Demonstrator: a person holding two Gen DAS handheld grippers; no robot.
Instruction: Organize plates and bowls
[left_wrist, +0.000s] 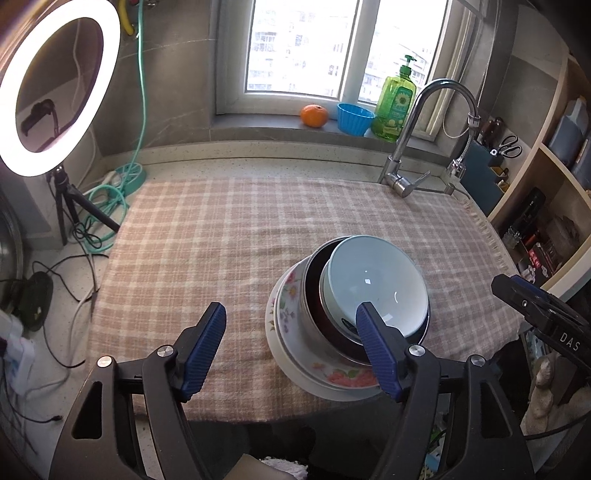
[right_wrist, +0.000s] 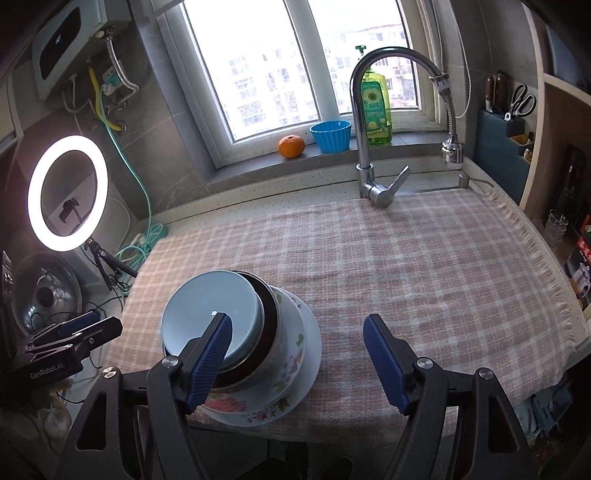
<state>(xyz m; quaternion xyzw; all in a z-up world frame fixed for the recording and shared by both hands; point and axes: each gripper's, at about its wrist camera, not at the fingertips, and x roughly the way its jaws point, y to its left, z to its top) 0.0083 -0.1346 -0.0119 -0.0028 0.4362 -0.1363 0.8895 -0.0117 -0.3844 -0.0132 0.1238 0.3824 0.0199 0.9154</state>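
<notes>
Stack loc: crockery pile sits on checked cloth (left_wrist: 229, 236) near its front edge; from L wrist view at ~4 o'clock of cloth centre, from R wrist view at ~8 o'clock.
Stack order, top down: pale blue bowl (left_wrist: 373, 284), tilted, nested in dark steel-rimmed bowl (left_wrist: 314, 295); under that floral bowl (right_wrist: 291, 354); white plate (right_wrist: 314, 347) at bottom.
L gripper (left_wrist: 291, 347): released, jaws wide, nothing btwn pads. Its R finger overlaps stack in view, can't tell if touching.
R gripper (right_wrist: 299, 358): released too, wide, empty. L finger overlaps blue bowl in view; contact unclear.
Task status: looks near done, all pieces nested in one pile, none loose on cloth.
Handling: ceramic/glazed = stiff, slick, chips easily; whole stack prob heavy. Top bowl sits crooked, may rock or slide if bumped.
Where to grab: single bowl by rim, one pad inside, one outside. Whole stack: both grippers on plate rim at 3 and 9 o'clock, lift level.
Risk: plate overhangs cloth front edge a bit, so push inward, don't drag outward.
Bkgd: faucet (right_wrist: 369, 122), ring light (left_wrist: 55, 85).
</notes>
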